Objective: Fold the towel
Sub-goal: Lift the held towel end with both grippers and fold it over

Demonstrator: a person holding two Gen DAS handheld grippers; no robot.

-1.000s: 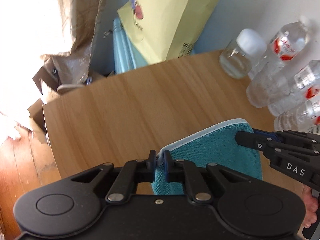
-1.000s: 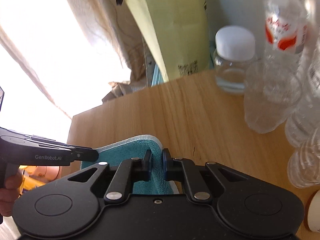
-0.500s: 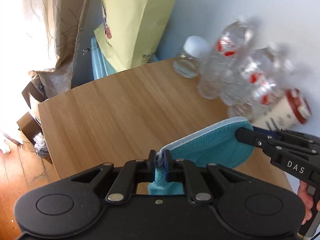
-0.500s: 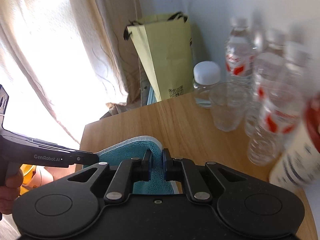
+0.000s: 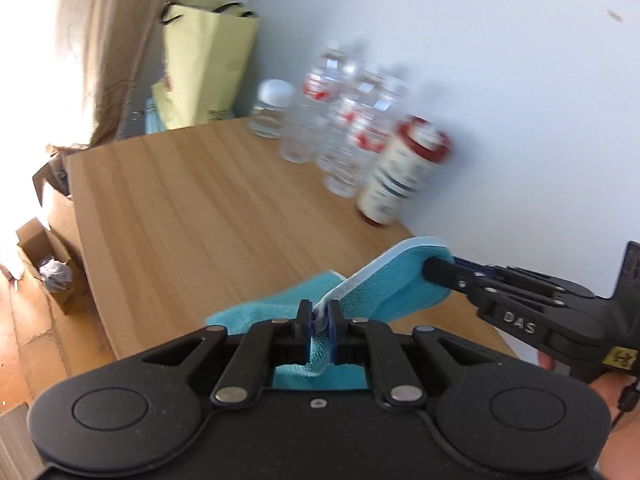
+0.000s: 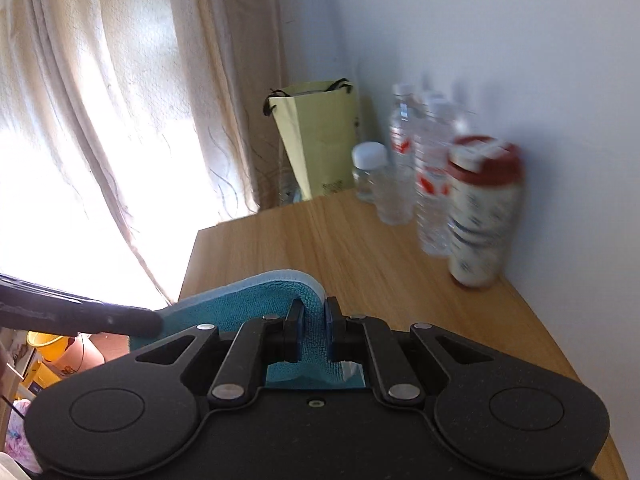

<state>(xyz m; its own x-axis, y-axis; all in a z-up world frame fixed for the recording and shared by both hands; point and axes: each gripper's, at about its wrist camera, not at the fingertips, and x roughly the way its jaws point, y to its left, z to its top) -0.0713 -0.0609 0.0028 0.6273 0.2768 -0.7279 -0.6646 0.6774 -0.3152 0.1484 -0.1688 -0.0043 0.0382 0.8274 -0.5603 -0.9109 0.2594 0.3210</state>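
A wooden worktop [image 5: 192, 208] stands in a corner beside a curtained window, bottles against the wall. The teal towel [image 5: 384, 284] is held above its near edge, one hemmed edge raised, apparently so a fold can be carried over. The left hand-held gripper [image 5: 319, 320] is pinched shut on that hem; the right hand-held gripper [image 6: 313, 320] clamps the other corner, jaws narrowly apart with cloth between

Towel [image 5: 384, 292] between hand-held grippers, bottles [image 5: 344, 136] blurred.
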